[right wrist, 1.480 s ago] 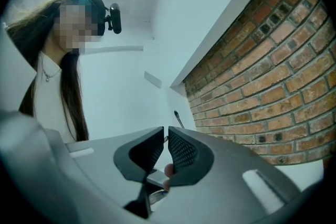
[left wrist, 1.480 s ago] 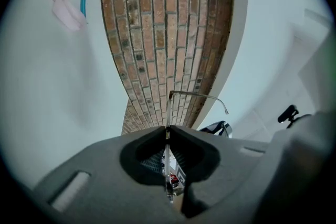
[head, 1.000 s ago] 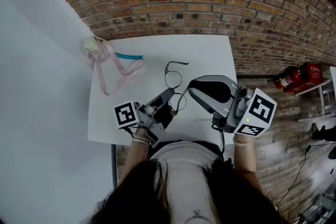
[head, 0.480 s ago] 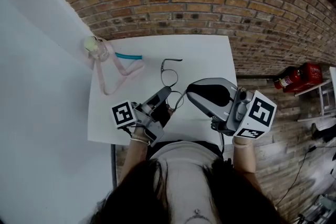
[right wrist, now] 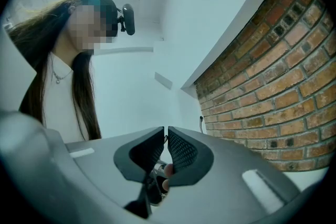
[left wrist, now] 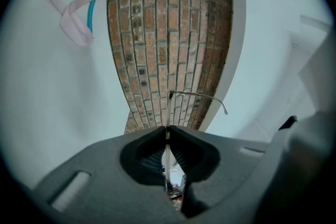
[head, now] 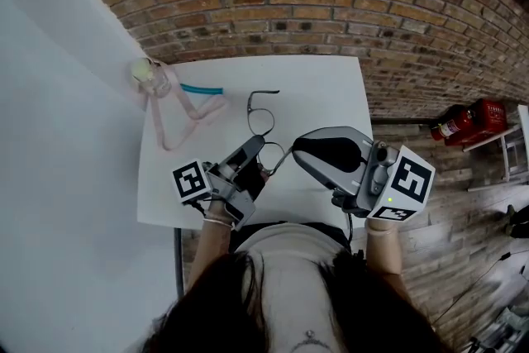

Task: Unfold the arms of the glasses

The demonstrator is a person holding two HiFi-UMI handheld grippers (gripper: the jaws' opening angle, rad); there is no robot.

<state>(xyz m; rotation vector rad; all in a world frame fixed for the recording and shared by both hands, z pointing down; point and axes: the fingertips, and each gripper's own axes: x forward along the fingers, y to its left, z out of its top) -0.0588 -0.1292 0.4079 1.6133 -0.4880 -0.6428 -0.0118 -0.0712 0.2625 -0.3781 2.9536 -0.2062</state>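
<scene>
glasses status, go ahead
Left tongs shut on glasses frame. Right tongs closed by the glasses, grip unclear. Far arm out. Pink strap lies well clear.

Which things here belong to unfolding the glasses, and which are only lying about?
For the job: glasses; left gripper, shut on them; right gripper.
Lying about: pink strap; small clear bottle; teal stick.

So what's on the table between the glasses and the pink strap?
Nothing; the head view shows bare white table between the glasses and the pink strap.
</scene>
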